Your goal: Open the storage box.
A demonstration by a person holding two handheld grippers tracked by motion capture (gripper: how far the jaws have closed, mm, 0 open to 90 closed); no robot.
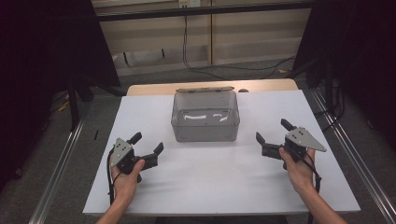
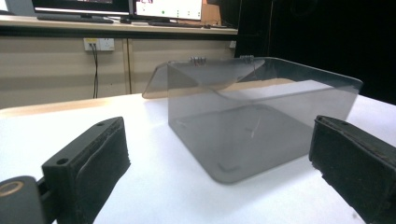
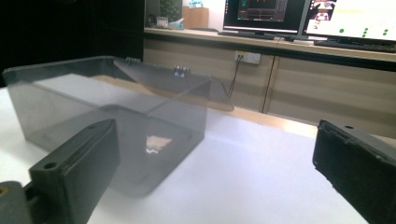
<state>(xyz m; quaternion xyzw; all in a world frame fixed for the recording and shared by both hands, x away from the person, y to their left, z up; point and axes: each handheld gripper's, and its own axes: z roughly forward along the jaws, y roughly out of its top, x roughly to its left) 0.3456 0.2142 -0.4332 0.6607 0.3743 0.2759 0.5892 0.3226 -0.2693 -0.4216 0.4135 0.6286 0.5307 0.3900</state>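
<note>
White table, one clear box, two grippers

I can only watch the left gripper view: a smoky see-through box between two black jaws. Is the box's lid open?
Observer: Yes, from the high view the lid stands open behind the transparent box.
Operator: Anything in it?
Observer: It looks empty.
Operator: Where's the other hand?
Observer: The right gripper sits right of the box, open, apart from it.
Operator: What's under everything?
Observer: A white sheet over a wooden table.
</note>
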